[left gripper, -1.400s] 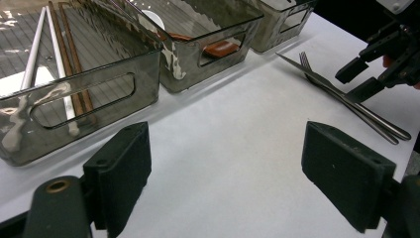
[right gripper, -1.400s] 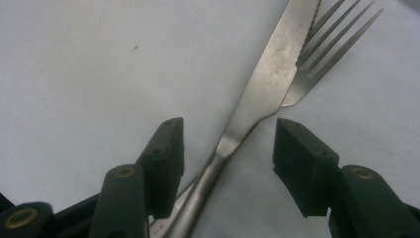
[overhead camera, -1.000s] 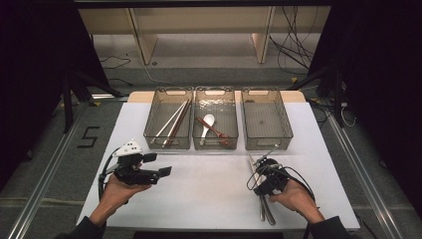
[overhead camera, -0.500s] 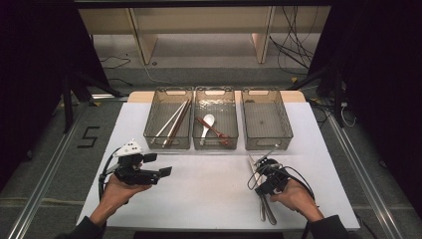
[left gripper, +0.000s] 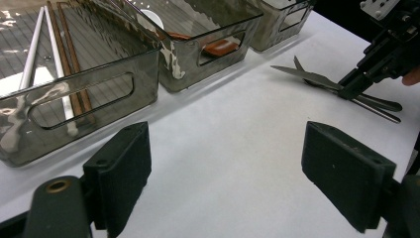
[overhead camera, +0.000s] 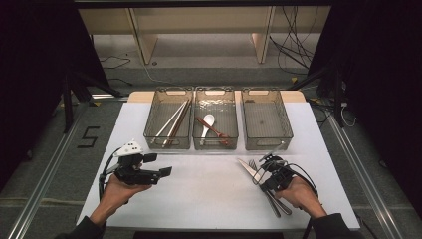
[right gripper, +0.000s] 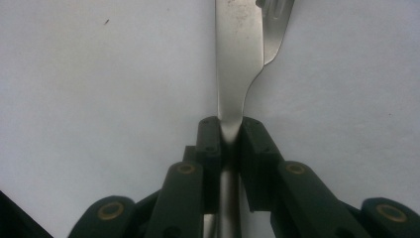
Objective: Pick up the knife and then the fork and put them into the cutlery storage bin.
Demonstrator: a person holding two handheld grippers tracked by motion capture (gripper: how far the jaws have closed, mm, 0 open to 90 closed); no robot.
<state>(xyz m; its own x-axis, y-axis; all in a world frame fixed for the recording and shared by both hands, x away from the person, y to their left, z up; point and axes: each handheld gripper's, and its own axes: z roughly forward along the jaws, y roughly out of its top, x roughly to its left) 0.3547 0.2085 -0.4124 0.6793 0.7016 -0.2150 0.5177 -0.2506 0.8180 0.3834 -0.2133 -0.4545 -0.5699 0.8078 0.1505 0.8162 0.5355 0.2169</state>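
Observation:
A steel knife [overhead camera: 247, 168] lies on the white table [overhead camera: 199, 199] at the front right, with a fork [right gripper: 275, 29] beside it. My right gripper [overhead camera: 260, 178] is shut on the knife, and in the right gripper view the blade [right gripper: 233, 74] runs straight out from between the closed pads. Over the table's front left my left gripper [overhead camera: 158, 165] is held open, with only bare table between its pads [left gripper: 121, 168]. The left gripper view also takes in the knife [left gripper: 307, 78] and the right gripper [left gripper: 366, 74].
Three clear bins stand in a row at the back. The left bin [overhead camera: 166, 147] holds chopsticks [overhead camera: 174, 122]. The middle bin [overhead camera: 215, 148] holds a white spoon [overhead camera: 207, 122] and a brown spoon [overhead camera: 215, 130]. Nothing shows inside the right bin [overhead camera: 266, 147].
The right gripper has edged slightly along the cutlery toward the knife blade. The left gripper has stayed where it was, still open.

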